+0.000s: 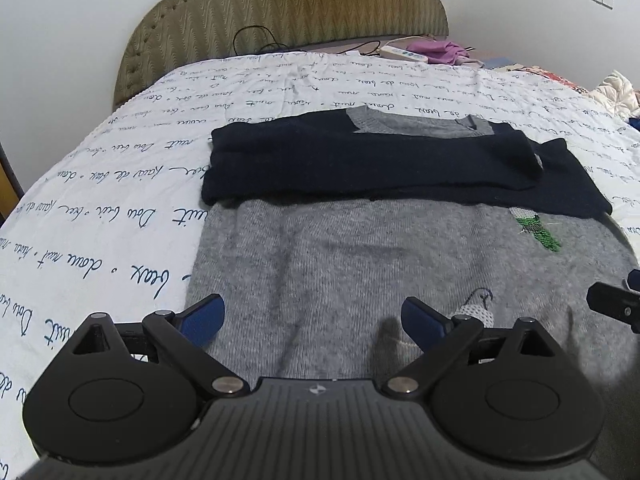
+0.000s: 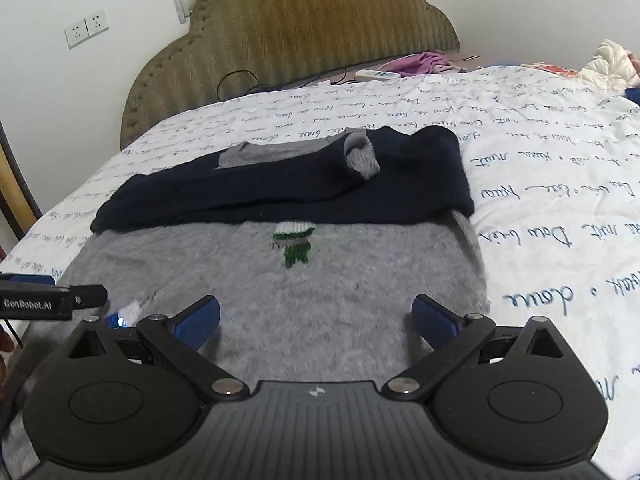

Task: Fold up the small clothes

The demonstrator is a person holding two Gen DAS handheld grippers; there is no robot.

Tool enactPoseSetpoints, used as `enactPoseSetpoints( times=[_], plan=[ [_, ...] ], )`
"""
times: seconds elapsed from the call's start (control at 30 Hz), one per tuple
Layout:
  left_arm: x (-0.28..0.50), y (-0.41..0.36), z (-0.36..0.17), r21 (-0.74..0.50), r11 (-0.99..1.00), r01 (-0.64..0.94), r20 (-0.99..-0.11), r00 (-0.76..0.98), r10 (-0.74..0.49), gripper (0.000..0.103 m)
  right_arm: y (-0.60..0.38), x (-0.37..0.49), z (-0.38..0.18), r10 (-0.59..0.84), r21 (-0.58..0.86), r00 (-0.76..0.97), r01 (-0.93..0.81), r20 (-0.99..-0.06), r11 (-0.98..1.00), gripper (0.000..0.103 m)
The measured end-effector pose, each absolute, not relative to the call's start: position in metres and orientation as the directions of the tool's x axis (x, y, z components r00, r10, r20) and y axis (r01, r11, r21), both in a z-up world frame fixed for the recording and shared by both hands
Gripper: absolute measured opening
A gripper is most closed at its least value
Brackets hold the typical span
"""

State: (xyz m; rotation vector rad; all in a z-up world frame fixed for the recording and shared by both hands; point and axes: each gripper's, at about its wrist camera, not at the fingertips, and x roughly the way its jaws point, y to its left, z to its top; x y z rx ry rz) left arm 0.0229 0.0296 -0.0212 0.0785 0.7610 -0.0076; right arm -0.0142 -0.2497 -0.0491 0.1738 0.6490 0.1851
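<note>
Both tools, left [image 1: 312, 320] and right [image 2: 316, 318], hover wide-spread, empty, over the sweater [image 1: 340, 256].

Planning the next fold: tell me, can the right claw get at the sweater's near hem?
Probably yes: the right claw hangs open above the sweater, and nothing lies on the grey part.

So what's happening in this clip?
A person with two handheld grippers is folding a small grey knitted sweater with navy sleeves on a bed with a white script-printed sheet. The navy sleeves already lie folded across the chest. The left gripper and right gripper hover open over the hem end, gripping nothing.
</note>
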Motion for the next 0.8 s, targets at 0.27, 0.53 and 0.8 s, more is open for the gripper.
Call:
enactPoseSetpoints(
  times=[0.27,0.53,0.8],
  plan=[
    [0.016,0.031,-0.022,0.074,0.996,0.042,-0.691,0.723,0.021,0.095,-0.252,-0.026,-0.048,0.203,0.196,0.786,-0.107,-0.584,0.975,0.103],
    [0.001,0.041,-0.026,0.16,0.987,0.014,-0.661,0.744,0.097,0.096,-0.255,-0.043,-0.051,0.158,0.139,0.795,-0.094,-0.586,0.986,0.103],
    [-0.019,0.068,-0.024,0.21,0.976,-0.05,-0.623,0.763,0.173,0.097,-0.25,-0.061,-0.055,0.321,0.279,0.767,-0.191,-0.556,0.941,0.103]
  ],
)
